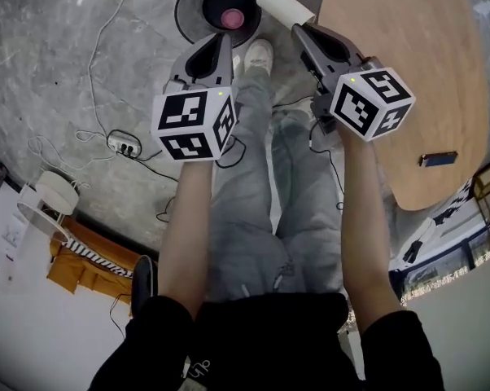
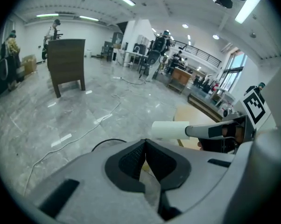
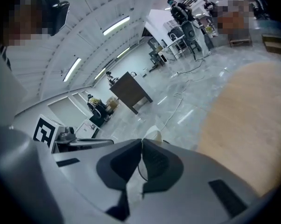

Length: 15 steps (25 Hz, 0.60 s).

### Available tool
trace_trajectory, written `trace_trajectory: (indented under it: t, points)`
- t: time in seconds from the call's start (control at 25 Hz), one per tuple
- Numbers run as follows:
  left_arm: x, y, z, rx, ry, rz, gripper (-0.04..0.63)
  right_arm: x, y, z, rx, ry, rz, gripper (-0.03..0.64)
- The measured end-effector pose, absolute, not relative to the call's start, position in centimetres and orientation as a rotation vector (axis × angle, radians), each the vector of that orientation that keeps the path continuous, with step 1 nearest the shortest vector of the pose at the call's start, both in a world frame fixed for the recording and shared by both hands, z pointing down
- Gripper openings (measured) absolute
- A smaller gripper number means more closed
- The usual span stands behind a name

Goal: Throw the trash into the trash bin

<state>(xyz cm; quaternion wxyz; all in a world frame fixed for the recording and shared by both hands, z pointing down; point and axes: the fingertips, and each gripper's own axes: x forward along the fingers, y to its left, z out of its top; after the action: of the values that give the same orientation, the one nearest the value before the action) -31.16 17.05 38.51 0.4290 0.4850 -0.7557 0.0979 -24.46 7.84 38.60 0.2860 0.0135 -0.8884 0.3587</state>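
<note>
**White cup (image 1: 284, 5) held up right by the trash bin (image 1: 188, 10)**

The white cup is pinched by its wall in the right tongs (image 1: 296, 24) and held in the air between the trash bin and the wooden tabletop (image 1: 408, 72). The left tongs (image 1: 226, 39) are closed tip to tip and pointed toward the bin.

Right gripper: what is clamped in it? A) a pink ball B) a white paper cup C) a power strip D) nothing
B: the right gripper is shut on a white paper cup, which sticks out past its tips, close to the trash bin in the head view.
</note>
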Motion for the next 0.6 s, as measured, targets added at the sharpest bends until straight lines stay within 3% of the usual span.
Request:
trace_trajectory:
  t: [0.6]
  points:
    - [-37.1, 25.9, 41.7, 0.981, -1.946, 0.173, 0.008, -33.8, 17.1, 46.7, -0.181, -2.197, 0.844, 0.017]
